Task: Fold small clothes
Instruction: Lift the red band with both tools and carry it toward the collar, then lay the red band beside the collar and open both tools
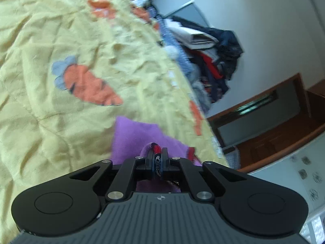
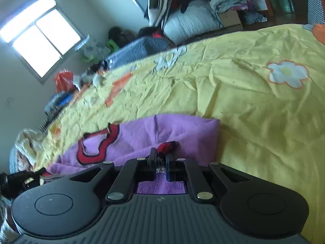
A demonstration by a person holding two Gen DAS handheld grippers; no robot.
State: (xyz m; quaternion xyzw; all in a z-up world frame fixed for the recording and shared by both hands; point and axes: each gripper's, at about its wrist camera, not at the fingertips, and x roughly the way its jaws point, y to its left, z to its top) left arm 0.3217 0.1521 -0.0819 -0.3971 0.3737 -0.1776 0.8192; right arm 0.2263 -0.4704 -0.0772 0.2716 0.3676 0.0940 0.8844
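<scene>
A small purple fleece garment (image 2: 142,134) with a red and black heart-shaped patch (image 2: 97,146) lies on a yellow bedspread (image 2: 254,105). My right gripper (image 2: 160,156) is shut on a red and black trimmed edge of the garment. In the left wrist view the same purple garment (image 1: 134,136) hangs in front of my left gripper (image 1: 157,154), which is shut on a trimmed edge of it. The part of the cloth under both grippers is hidden.
The yellow bedspread (image 1: 61,122) has carrot (image 1: 89,85) and flower (image 2: 287,74) prints. A pile of clothes (image 1: 213,57) lies beyond the bed's edge, and more clothes (image 2: 193,6) lie by the wall. A wooden cabinet (image 1: 274,122) stands on the right. A window (image 2: 40,34) is at the left.
</scene>
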